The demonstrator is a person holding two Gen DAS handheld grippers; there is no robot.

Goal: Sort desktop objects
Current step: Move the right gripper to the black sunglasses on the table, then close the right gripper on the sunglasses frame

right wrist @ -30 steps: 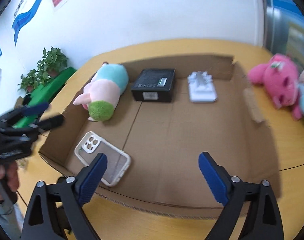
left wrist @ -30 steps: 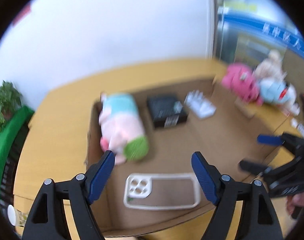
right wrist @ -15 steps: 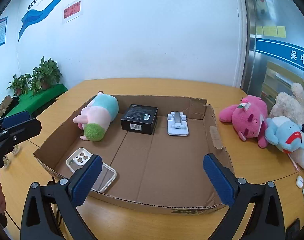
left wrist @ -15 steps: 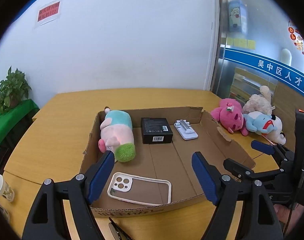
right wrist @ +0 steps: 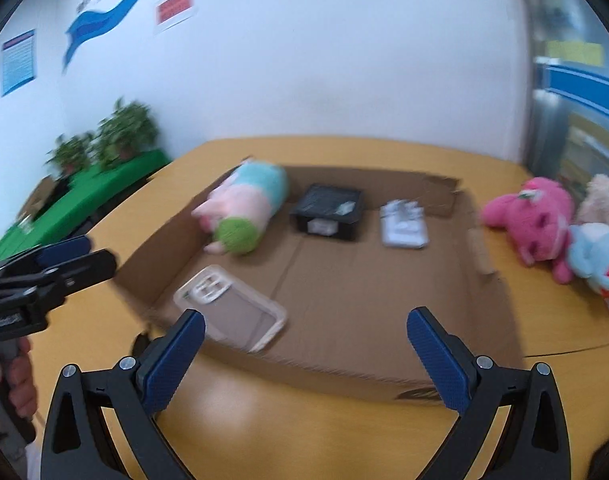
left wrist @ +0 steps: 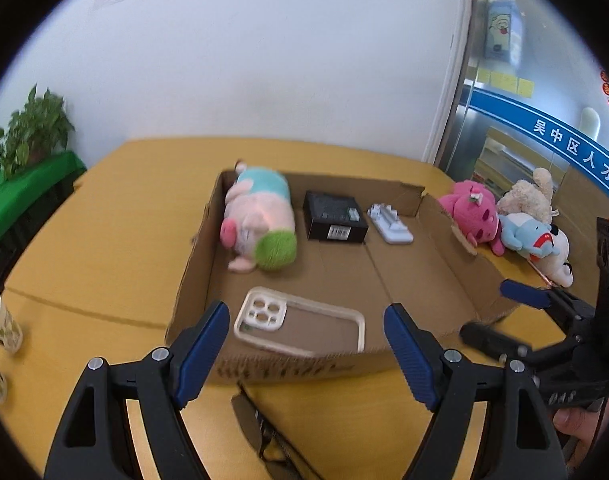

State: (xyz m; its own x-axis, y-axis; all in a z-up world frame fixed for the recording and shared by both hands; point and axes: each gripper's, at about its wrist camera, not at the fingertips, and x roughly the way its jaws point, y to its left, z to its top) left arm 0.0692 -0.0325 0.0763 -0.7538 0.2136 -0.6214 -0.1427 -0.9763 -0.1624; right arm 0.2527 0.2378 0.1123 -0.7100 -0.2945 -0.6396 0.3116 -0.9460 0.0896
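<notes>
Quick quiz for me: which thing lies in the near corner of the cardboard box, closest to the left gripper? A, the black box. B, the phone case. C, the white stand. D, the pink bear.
B: the phone case lies flat by the near wall of the cardboard box, just beyond the left gripper, whose jaws stand open and empty; the black box and white stand sit at the far wall.

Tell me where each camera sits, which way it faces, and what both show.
Left wrist: on the left tongs, angled down at the cardboard box; the right tongs and a thumb show at right.
Right wrist: on the right tongs, facing the same box; the left tongs and fingers at left.
Shared: phone case, black box, pig plush.
</notes>
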